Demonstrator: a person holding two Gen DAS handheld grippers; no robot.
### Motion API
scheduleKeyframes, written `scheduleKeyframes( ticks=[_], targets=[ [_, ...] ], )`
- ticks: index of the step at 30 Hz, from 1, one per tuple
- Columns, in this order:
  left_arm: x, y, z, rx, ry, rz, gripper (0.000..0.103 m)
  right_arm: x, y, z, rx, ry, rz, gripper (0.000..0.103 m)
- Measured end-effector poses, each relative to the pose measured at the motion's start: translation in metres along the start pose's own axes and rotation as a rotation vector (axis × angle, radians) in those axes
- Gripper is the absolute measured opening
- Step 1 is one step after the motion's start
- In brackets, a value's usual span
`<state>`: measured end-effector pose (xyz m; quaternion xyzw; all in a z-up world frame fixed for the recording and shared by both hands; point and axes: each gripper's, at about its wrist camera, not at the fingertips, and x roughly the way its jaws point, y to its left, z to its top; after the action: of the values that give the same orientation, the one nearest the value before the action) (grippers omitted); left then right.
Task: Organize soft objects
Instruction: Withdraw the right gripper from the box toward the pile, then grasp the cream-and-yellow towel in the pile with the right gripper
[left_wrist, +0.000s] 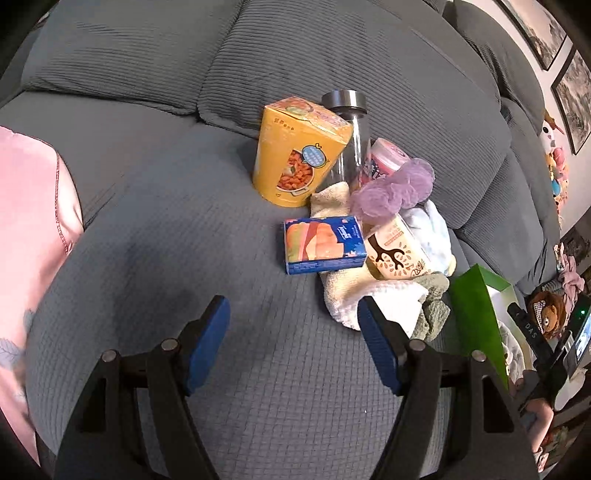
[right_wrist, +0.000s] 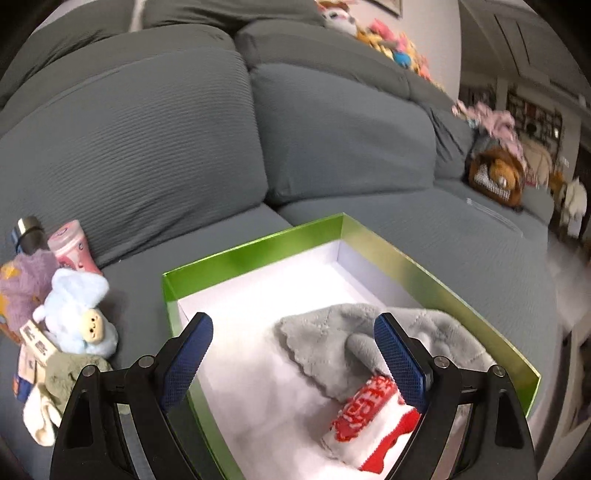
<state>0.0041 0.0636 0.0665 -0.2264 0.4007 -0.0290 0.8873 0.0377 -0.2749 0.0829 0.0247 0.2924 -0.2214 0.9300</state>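
A pile on the grey sofa holds soft things: a cream towel (left_wrist: 343, 291), a purple plush (left_wrist: 395, 184), a light blue plush (left_wrist: 436, 229) and a grey-green plush (left_wrist: 432, 306). My left gripper (left_wrist: 293, 321) is open and empty, just short of the towel. In the right wrist view a green box (right_wrist: 258, 243) with a white inside holds a grey cloth (right_wrist: 332, 339) and a red-and-white sock (right_wrist: 369, 421). My right gripper (right_wrist: 293, 339) is open and empty above the box. The light blue plush (right_wrist: 77, 314) lies left of the box.
Hard items sit in the pile: a yellow snack carton (left_wrist: 295, 147), a clear bottle with a metal cap (left_wrist: 351, 122), a pink tube (left_wrist: 384, 158), a blue tissue pack (left_wrist: 321, 243) and a cream drink carton (left_wrist: 399, 251). The green box (left_wrist: 476, 306) stands right of the pile. A pink cloth (left_wrist: 29, 221) lies at left.
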Motion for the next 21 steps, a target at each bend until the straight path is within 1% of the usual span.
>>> scheduleKeyframes(
  ticks=[4,11,13,14,15,17,19,21],
  targets=[
    [0.002,0.0,-0.002,0.002,0.01,-0.015,0.071,-0.002,0.013,0.0,-0.025,-0.005,0.05,0.09],
    [0.008,-0.002,-0.005,0.018,0.033,-0.007,0.071,-0.019,0.039,-0.001,-0.119,-0.038,0.084,0.09],
    [0.01,-0.002,-0.005,0.019,0.041,-0.007,0.078,-0.03,0.041,0.0,-0.13,-0.061,0.085,0.09],
    [0.01,-0.003,-0.005,0.021,0.04,-0.007,0.079,-0.037,0.041,0.003,-0.124,-0.073,0.102,0.09],
    [0.01,-0.003,-0.005,0.025,0.037,-0.005,0.08,-0.044,0.039,0.005,-0.108,-0.078,0.135,0.09],
    [0.01,-0.003,-0.005,0.024,0.039,-0.003,0.081,-0.055,0.036,0.01,-0.056,-0.056,0.26,0.09],
    [0.012,-0.003,-0.005,0.021,0.044,0.001,0.082,-0.062,0.038,0.014,-0.019,0.009,0.423,0.091],
    [0.014,-0.002,-0.005,0.021,0.051,0.011,0.082,-0.064,0.048,0.015,-0.017,0.082,0.523,0.091]
  ],
)
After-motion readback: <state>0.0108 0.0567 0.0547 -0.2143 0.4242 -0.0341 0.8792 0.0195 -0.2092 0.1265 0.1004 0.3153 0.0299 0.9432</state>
